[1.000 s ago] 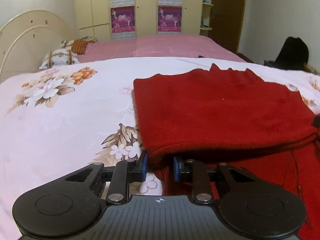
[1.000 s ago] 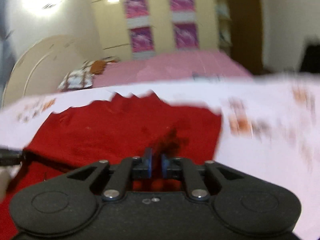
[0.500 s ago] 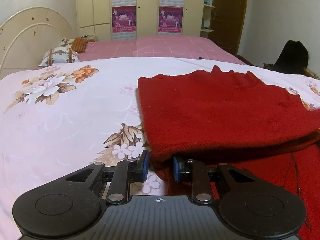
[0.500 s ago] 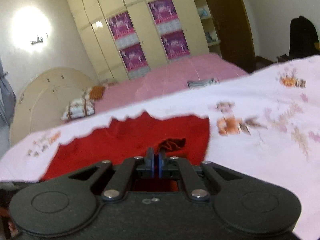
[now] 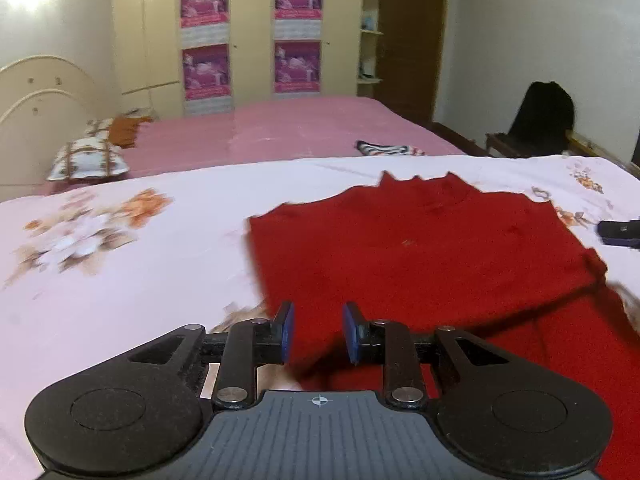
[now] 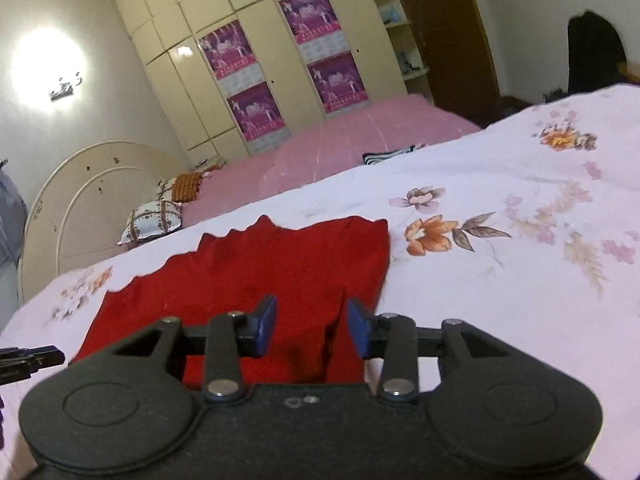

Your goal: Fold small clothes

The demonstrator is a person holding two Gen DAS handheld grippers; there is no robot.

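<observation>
A: Left wrist view: the left gripper (image 5: 318, 332) has lifted off the red garment (image 5: 420, 248); its fingers (image 5: 286, 330), narrowly parted, now grip nothing. A moment ago they sat at the folded edge.

B: Right wrist view: the right gripper (image 6: 312, 330) is opening, a cloth ridge between the pads but unpinched. The garment (image 6: 256, 268) lies folded on the bed (image 6: 500, 248); I'd say this fold is released.

Floral-sheeted bed (image 5: 120, 280) — red garment (image 5: 420, 248) flat on it, folded.
</observation>
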